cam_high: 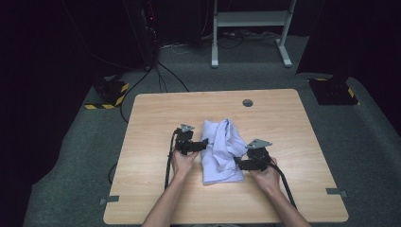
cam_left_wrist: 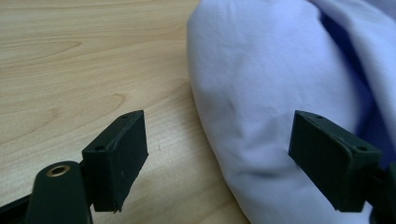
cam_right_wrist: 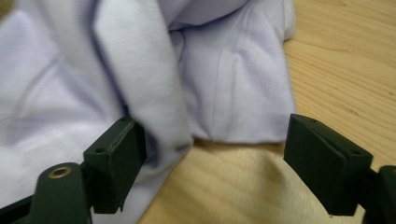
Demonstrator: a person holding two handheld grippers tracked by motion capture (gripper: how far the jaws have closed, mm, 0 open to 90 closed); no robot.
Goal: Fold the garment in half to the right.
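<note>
A crumpled lilac garment (cam_high: 221, 150) lies just below the middle of the wooden surface (cam_high: 151, 118), a person's two hands closing in on it from 9 and 3 o'clock. The left tool (cam_high: 201, 143) sits at the cloth's 9 o'clock edge, jaws spread and grasping nothing; in the left gripper view a rounded fold of the fabric (cam_left_wrist: 261, 93) bulges between them without being pinched. The right tool (cam_high: 239, 163) waits at the 4 o'clock corner, likewise released, with a loose flap (cam_right_wrist: 140, 74) draped against one jaw and bare wood under the other. The cloth looks light, thin and limp: it should bunch and sag rather than hold shape, and slide easily on the smooth wood. A firm pinch on a doubled edge or hem at each side looks the surest hold.
</note>
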